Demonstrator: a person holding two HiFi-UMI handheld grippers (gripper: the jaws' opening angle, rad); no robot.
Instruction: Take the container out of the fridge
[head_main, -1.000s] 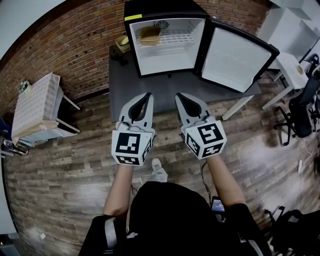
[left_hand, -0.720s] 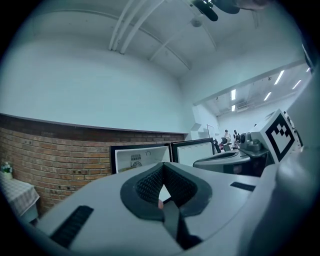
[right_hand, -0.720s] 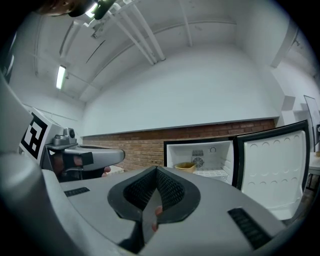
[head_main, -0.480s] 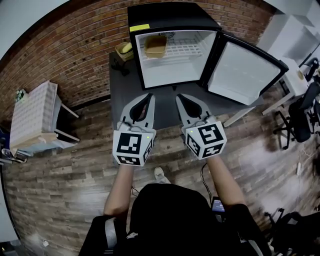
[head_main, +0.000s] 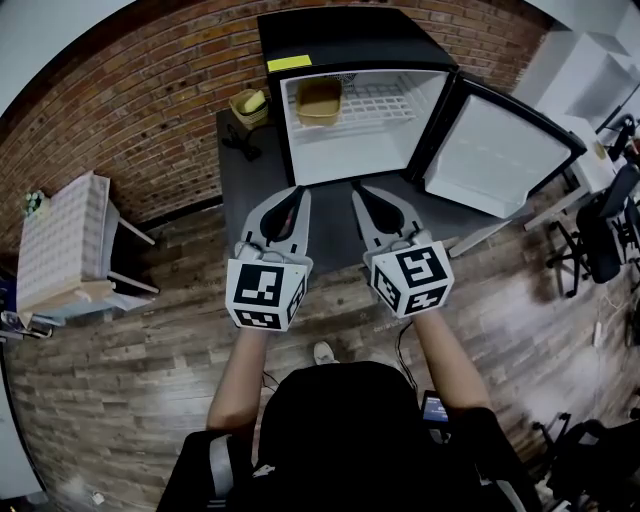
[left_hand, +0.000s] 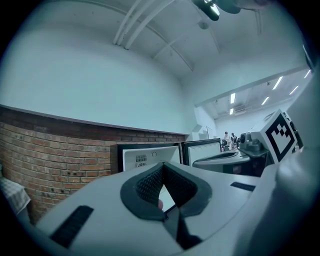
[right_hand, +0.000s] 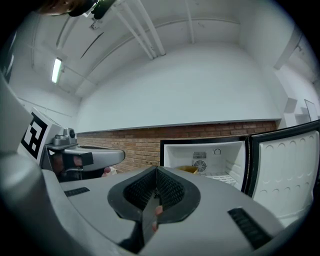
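Closed in on fridge (head_main: 350, 45) over the last second; now larger and lower in head view. Noted door (head_main: 500, 150) wide open to the right. Spotted yellowish container (head_main: 318, 100) on wire shelf (head_main: 385, 100), upper left of compartment, well apart from both tools. Logged left gripper (head_main: 297, 190) and right gripper (head_main: 358, 190) side by side above dark table (head_main: 250, 165), short of fridge. Found both sets of jaws pressed together, gripping nothing.

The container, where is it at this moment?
In the head view, the container sits at the left end of the wire shelf inside the open fridge, at the top centre of the picture.
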